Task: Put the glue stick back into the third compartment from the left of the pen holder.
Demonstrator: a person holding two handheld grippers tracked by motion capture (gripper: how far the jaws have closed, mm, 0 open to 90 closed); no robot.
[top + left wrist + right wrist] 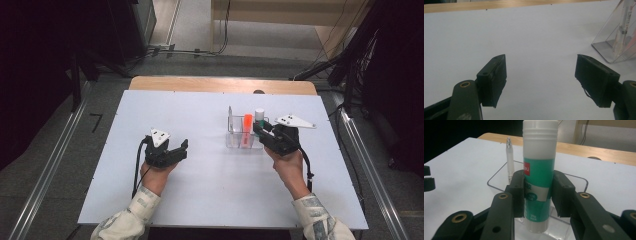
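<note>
We see the glue stick (539, 175) upright, clamped at mid-body between the fingers (517, 192) of the right gripper (539, 195). Its base sits inside or just above the clear organiser (576, 181); we can't tell whether it touches the bottom. Label is teal with white bands; a red patch near the top carries white letters that read roughly "eli", a small "21g" sits low on the label, and the characters between are too blurred to read. White ribbed cap on top.

The right gripper view gives us the grip and the label up close, plus a frosted pen (509, 157) standing in the organiser behind the left finger. The high view gives us layout instead: glue stick (259, 116) as a white-capped post at the organiser's (235, 142) far right, an orange marker (247, 129) in the middle compartment, the pen (230, 116) at its left, the right gripper (264, 131) coming in from the right, all right of centre on the white worktop (200, 175). No text legible from there.

The left gripper view adds the organiser's (604, 47) side wall with the pen (622, 27) through it; the print on the barrel is unreadable.

Left gripper (175, 150) rests on the worktop left of centre, well apart from the organiser. Its fingers (496, 77) stand wide apart with bare worktop between them.
</note>
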